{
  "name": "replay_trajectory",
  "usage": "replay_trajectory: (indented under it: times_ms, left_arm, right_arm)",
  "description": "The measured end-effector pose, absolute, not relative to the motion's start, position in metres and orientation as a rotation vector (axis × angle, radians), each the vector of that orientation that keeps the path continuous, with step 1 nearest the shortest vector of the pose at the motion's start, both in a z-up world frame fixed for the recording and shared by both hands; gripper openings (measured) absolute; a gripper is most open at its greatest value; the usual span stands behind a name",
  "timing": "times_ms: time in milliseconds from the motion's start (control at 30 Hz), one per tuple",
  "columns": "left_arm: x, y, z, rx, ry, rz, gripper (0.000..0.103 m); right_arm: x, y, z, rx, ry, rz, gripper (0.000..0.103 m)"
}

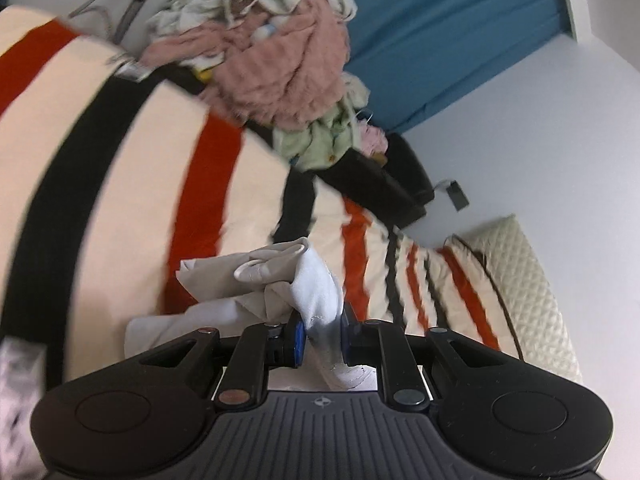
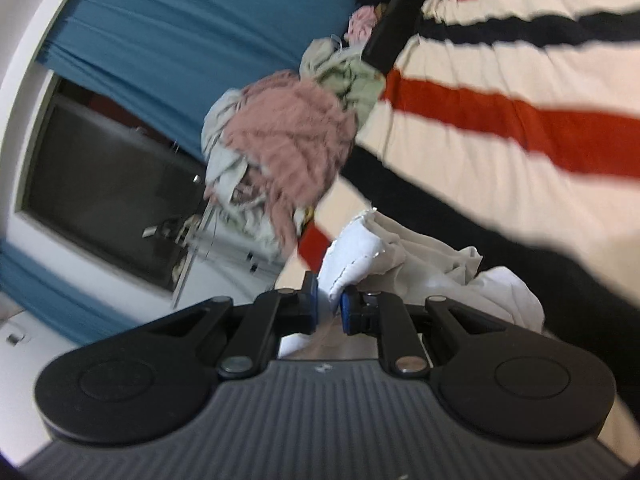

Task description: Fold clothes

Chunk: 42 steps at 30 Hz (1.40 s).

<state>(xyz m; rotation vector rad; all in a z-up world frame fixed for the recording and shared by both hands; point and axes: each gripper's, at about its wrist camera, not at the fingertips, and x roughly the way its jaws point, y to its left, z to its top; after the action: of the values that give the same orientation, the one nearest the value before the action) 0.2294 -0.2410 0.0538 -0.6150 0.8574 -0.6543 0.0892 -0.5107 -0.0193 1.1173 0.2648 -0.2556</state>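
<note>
A crumpled white and beige garment point(image 1: 272, 280) hangs bunched over the striped bed cover point(image 1: 132, 184). My left gripper point(image 1: 322, 334) is shut on a white fold of it. The same garment shows in the right wrist view point(image 2: 384, 256), where my right gripper point(image 2: 329, 307) is shut on another white stitched edge. The garment sags between the two grips, above the cover.
A pile of clothes with a fluffy pink item point(image 1: 280, 68) lies at the bed's far side, also in the right wrist view point(image 2: 292, 140). A black item point(image 1: 380, 188) lies beside it. Blue curtain point(image 1: 440, 32), dark window point(image 2: 108, 188) and white wall surround the bed.
</note>
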Motion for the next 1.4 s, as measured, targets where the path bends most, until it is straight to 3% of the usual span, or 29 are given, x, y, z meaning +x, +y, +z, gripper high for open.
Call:
replay_trajectory:
  times_ms: [167,300,467,600,700,733,800,900,967,1033,1267,1333,1400]
  left_arm:
    - [0.293,-0.304,0.068,-0.596,0.700,-0.728,0.018]
    - [0.325,-0.334,0.017,-0.587,0.686,-0.750,0.018]
    - [0.327,-0.336,-0.055,-0.464,0.741,-0.716,0.018]
    - [0.319,-0.332,-0.097,-0.365,0.776,-0.696,0.021]
    - [0.313,-0.330,-0.128,-0.291,0.800,-0.680,0.025]
    - [0.310,-0.328,-0.130,-0.273,0.804,-0.676,0.035]
    - [0.296,-0.321,-0.106,-0.251,0.786,-0.671,0.051]
    - [0.273,-0.308,-0.067,-0.217,0.751,-0.663,0.055]
    - [0.255,-0.301,-0.037,-0.200,0.723,-0.665,0.063]
    - [0.234,-0.293,-0.007,-0.191,0.688,-0.673,0.076]
    - [0.133,-0.257,0.084,-0.112,0.512,-0.646,0.095]
    - [0.104,-0.247,0.102,-0.069,0.462,-0.638,0.103]
    - [0.080,-0.238,0.115,-0.042,0.434,-0.646,0.103]
  right_arm:
    - [0.143,-0.553,0.010,1.009,0.102,-0.265,0.015]
    - [0.174,-0.569,-0.020,0.888,0.097,-0.346,0.015]
    - [0.198,-0.577,-0.140,0.956,0.363,-0.409,0.015]
    - [0.188,-0.569,-0.202,1.065,0.464,-0.419,0.016]
    - [0.178,-0.570,-0.203,1.106,0.485,-0.413,0.018]
    - [0.174,-0.568,-0.195,1.106,0.510,-0.425,0.018]
    - [0.166,-0.560,-0.176,1.087,0.566,-0.454,0.018]
    - [0.148,-0.543,-0.143,1.043,0.606,-0.451,0.018]
    - [0.136,-0.533,-0.119,1.009,0.603,-0.432,0.018]
    - [0.123,-0.519,-0.093,0.954,0.591,-0.413,0.018]
    - [0.062,-0.460,-0.001,0.724,0.486,-0.324,0.018]
    - [0.044,-0.443,0.019,0.639,0.447,-0.312,0.031]
    - [0.022,-0.427,0.035,0.568,0.398,-0.318,0.094]
